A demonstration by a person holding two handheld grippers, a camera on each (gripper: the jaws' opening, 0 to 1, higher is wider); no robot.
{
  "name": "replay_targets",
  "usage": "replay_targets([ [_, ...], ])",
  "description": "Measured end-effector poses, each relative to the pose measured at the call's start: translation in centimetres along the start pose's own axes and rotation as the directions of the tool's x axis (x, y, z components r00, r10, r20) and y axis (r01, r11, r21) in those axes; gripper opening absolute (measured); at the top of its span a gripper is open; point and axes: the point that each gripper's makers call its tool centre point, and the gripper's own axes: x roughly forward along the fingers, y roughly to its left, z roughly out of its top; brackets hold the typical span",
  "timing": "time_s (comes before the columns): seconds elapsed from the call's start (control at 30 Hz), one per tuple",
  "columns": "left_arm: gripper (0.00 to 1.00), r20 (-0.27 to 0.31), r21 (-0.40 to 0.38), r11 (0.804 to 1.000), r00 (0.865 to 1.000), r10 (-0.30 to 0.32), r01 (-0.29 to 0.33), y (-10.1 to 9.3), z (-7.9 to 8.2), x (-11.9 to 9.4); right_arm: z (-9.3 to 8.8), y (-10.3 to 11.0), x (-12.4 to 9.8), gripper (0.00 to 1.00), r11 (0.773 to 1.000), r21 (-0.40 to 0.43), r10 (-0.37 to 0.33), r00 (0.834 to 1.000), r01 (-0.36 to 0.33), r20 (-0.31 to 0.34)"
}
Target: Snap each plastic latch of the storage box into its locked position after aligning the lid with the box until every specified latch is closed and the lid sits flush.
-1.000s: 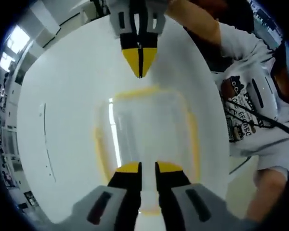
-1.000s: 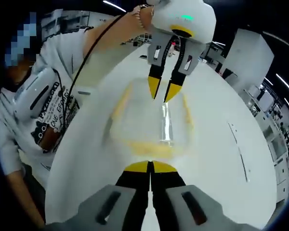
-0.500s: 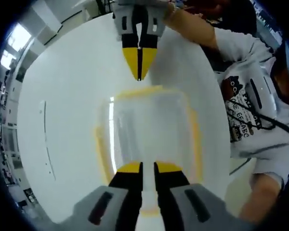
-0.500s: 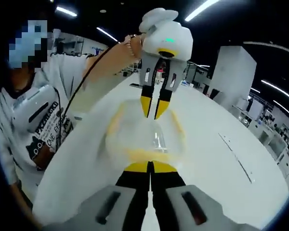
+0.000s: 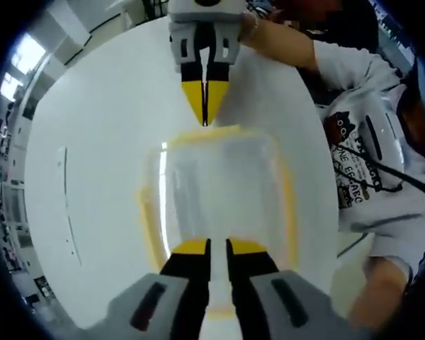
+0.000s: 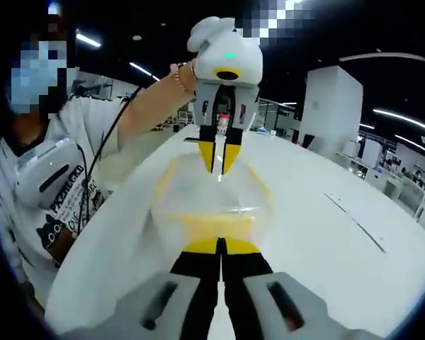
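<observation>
Your right tool point(image 5: 206, 106), tips together, has dropped to the yellow latch point(image 5: 207, 134); left tool point(image 5: 218, 249) waits slightly apart over the box point(image 5: 219, 191).

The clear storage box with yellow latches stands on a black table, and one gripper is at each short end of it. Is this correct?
Not quite: the table is white, not black, as the left gripper view shows. The rest holds: the clear storage box with yellow latches stands on it, with the left gripper at one short end and the right gripper at the opposite end.
</observation>
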Motion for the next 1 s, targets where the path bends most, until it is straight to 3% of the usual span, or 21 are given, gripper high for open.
replay_targets([
  [0.4, 0.08, -0.003, 0.015, 1.000, 1.000, 0.014, -0.014, 0.2, 0.1, -0.1, -0.1, 0.1, 0.7, 0.00, 0.999, 0.036, 0.035, 0.999, -0.036, 0.042],
  [0.6, 0.07, -0.037, 0.026, 0.999, 0.999, 0.020, -0.019, 0.2, 0.1, 0.1, -0.2, 0.0, 0.9, 0.00, 0.997, 0.060, 0.046, 0.996, -0.050, 0.072],
  [1.0, 0.06, -0.023, -0.049, 0.998, 0.999, 0.030, -0.032, 0.3, 0.0, 0.3, 0.0, 0.1, 1.2, 0.00, 0.995, 0.075, 0.052, 0.995, -0.059, 0.086],
])
